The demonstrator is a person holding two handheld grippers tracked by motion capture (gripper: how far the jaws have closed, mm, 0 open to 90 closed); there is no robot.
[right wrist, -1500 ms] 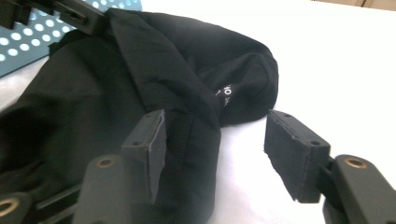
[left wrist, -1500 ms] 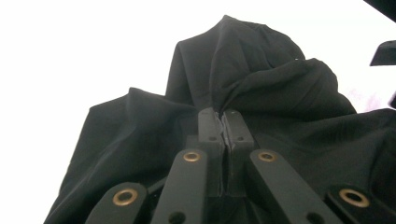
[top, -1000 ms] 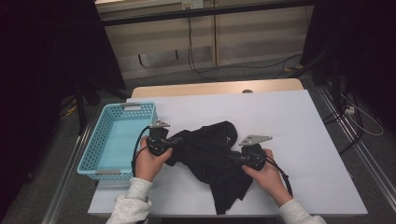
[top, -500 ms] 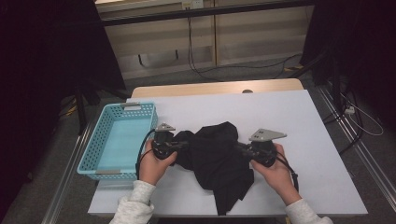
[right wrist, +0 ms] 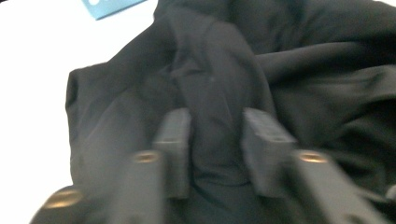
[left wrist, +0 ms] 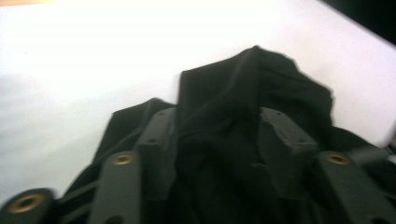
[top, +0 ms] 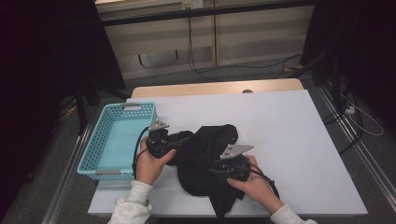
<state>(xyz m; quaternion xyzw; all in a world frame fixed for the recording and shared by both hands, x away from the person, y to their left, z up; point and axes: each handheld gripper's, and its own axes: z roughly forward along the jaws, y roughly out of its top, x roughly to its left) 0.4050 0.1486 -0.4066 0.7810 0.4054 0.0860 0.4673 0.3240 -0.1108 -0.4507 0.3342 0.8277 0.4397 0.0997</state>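
Your left gripper sits at the 9 o'clock edge of the black cloth, pointing toward 3 o'clock in the high view. Its jaws have just been opening; in the left gripper view they stand about half apart with a ridge of the cloth rising between them. The pads flank the fabric rather than pinch it, so note this as a loose straddle, no grip.

Your right gripper lies at the 5 o'clock side of the cloth, pointing toward 9 o'clock. Its jaws have just been opening too. In the right gripper view they stand roughly half apart, with a fold of the cloth running up through the gap. The picture is blurred; the pads look beside the fold, not pressed on it.

The cloth is bunched in a heap on the white table, in the near half, slightly left of centre. One tail of it hangs over the near edge at 6 o'clock.

The light blue basket stands at 9 o'clock of the cloth, just beside your left hand. Your right hand rests on the table at 4 o'clock of the heap.
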